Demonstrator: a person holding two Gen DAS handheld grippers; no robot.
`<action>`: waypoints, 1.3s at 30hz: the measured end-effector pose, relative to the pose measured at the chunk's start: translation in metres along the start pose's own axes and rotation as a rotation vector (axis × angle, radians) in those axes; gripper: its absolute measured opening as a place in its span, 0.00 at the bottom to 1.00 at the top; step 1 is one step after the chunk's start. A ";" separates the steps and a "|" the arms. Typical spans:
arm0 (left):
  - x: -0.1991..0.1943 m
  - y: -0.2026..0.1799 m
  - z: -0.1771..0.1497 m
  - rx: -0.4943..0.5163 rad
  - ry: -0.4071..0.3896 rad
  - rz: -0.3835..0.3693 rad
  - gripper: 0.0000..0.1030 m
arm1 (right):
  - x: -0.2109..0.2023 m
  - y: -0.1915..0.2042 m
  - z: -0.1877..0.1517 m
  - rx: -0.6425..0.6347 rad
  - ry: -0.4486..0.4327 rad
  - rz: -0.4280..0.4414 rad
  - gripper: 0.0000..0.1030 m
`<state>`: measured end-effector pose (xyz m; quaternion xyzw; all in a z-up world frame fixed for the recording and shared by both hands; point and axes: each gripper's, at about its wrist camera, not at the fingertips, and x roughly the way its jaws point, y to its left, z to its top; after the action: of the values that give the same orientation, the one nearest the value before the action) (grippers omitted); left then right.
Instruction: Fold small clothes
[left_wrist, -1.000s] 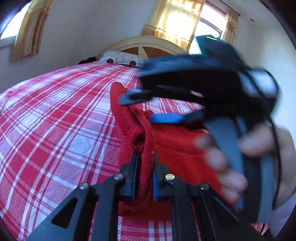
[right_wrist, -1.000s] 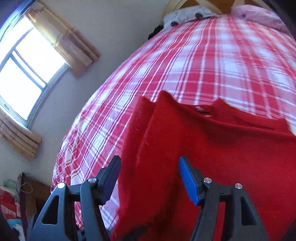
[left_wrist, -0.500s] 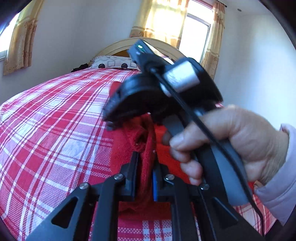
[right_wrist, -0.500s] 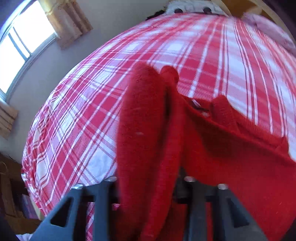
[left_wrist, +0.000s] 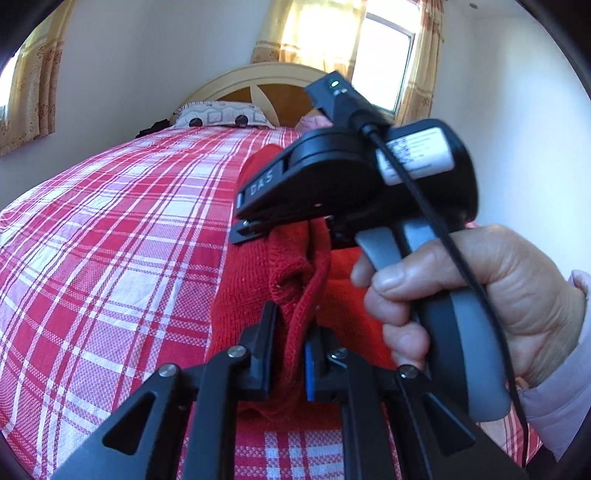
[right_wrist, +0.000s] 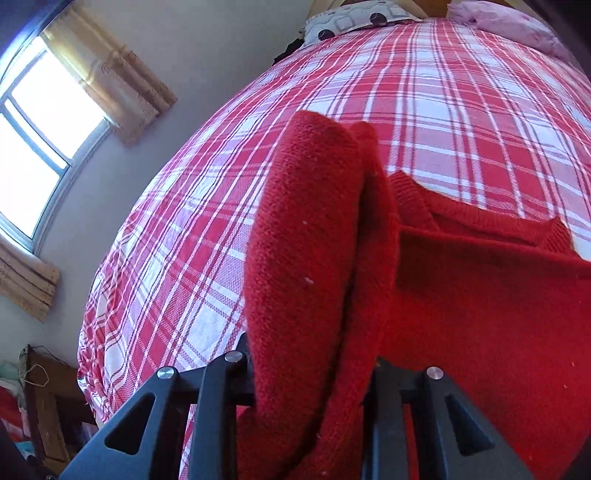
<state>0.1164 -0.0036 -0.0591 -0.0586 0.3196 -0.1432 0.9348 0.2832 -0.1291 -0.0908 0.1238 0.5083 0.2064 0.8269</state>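
Left wrist view: the left gripper (left_wrist: 290, 350) is pinched nearly closed on a ribbed edge of the red sweater (left_wrist: 255, 295). Just beyond its jaws, a hand (left_wrist: 480, 295) holds the right gripper (right_wrist: 310, 373), whose jaws are closing on a thick fold of sweater. Past both, the sweater lies on the checked bedspread (left_wrist: 110, 240).

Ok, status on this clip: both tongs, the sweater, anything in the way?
Left tongs shut on red sweater edge. Right tongs closing on a bunched fold of it. Sweater part lifted off checked bedspread. Nothing in the way.
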 end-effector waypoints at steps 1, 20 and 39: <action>0.001 0.000 0.000 0.004 0.008 0.001 0.13 | -0.003 -0.003 -0.001 0.009 -0.007 0.012 0.25; -0.004 -0.010 0.002 0.020 0.080 -0.026 0.13 | -0.029 -0.049 -0.031 0.211 -0.110 0.151 0.25; -0.007 -0.044 0.004 0.043 0.081 -0.099 0.13 | -0.071 -0.060 -0.036 0.154 -0.190 0.117 0.25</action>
<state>0.1028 -0.0435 -0.0431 -0.0483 0.3507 -0.1982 0.9140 0.2361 -0.2158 -0.0758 0.2353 0.4340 0.2022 0.8458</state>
